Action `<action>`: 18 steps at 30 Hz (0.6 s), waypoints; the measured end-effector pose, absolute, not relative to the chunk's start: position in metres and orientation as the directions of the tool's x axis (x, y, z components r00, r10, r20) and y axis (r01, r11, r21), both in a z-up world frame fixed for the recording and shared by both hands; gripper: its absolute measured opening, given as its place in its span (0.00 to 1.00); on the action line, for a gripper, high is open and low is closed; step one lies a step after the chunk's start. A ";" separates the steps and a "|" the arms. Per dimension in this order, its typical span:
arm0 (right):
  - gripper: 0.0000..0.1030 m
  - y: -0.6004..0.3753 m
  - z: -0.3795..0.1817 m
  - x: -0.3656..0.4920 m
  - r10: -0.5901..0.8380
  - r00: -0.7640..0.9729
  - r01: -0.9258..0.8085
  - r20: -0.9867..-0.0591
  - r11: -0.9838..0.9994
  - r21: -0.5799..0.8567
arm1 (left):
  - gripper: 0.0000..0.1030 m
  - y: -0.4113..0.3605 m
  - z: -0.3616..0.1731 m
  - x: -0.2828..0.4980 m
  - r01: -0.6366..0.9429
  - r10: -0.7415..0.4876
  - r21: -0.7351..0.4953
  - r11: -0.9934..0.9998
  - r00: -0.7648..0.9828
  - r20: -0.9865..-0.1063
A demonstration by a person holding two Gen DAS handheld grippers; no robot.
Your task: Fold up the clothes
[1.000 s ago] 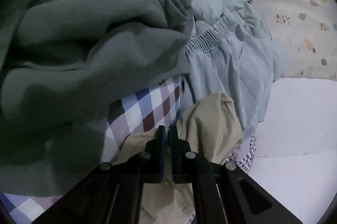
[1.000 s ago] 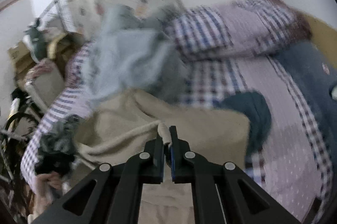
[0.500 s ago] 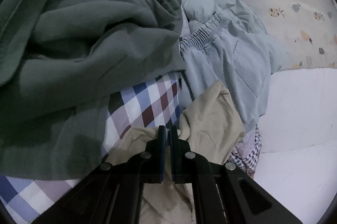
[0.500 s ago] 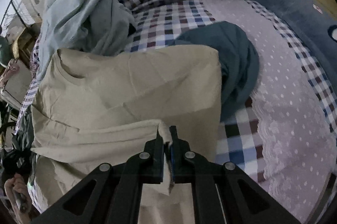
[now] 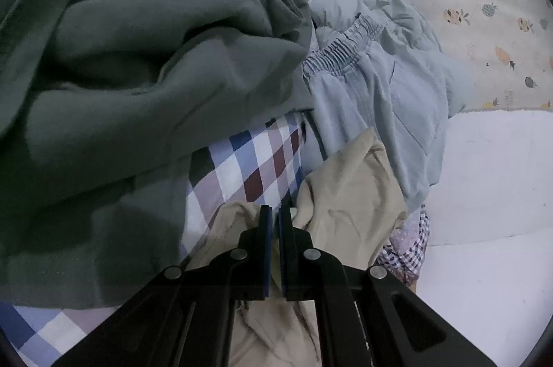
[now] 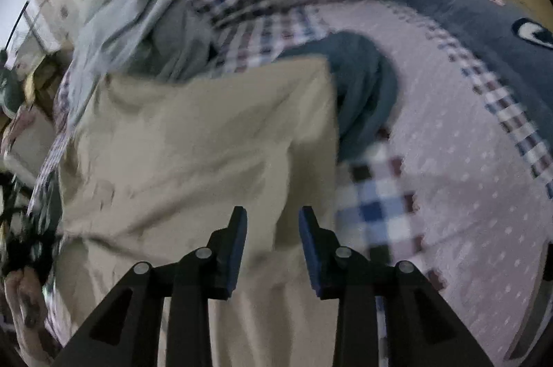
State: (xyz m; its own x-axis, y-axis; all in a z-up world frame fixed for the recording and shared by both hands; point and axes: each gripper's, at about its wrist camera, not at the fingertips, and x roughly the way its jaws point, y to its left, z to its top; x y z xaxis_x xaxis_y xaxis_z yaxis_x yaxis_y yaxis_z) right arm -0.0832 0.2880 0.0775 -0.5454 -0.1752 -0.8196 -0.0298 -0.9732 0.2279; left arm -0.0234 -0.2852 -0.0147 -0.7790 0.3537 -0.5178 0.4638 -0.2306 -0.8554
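Left gripper pinches the beige cotton shirt lying on the checked bed; right gripper hovers wide open above its blurred, partly cut-off folded edge.

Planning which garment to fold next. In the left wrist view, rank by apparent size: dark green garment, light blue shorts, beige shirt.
1. dark green garment, though it lies nearest the camera.
2. light blue shorts.
3. beige shirt, partly hidden by the left hand-held gripper.
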 end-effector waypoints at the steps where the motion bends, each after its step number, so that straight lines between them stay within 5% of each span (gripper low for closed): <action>1: 0.34 0.282 0.072 -0.082 -0.174 -0.529 -0.017 -0.830 -0.976 0.216 | 0.02 -0.285 -0.014 -0.023 0.463 0.355 -0.856 -0.231 -0.779 -0.517; 9: 0.31 0.268 0.047 -0.091 -0.172 -0.496 -0.003 -0.851 -0.980 0.199 | 0.02 -0.285 -0.015 -0.022 0.457 0.359 -0.861 -0.224 -0.782 -0.509; 10: 0.29 0.267 0.047 -0.092 -0.168 -0.495 0.005 -0.852 -0.982 0.190 | 0.02 -0.285 -0.015 -0.022 0.456 0.360 -0.861 -0.224 -0.783 -0.508; 13: 0.03 0.264 0.048 -0.091 -0.164 -0.497 0.033 -0.852 -0.985 0.171 | 0.02 -0.285 -0.014 -0.022 0.450 0.362 -0.866 -0.220 -0.786 -0.501; 18: 0.01 0.264 0.059 -0.081 -0.160 -0.507 0.075 -0.847 -0.987 0.142 | 0.02 -0.283 -0.012 -0.021 0.441 0.369 -0.868 -0.227 -0.786 -0.496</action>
State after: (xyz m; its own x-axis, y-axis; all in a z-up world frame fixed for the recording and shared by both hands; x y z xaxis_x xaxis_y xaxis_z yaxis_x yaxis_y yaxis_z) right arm -0.0814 0.2643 0.0592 -0.5071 -0.1605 -0.8468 0.0746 -0.9870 0.1423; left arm -0.0212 -0.2827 -0.0122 -0.7865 0.3685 -0.4957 0.4410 -0.2269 -0.8684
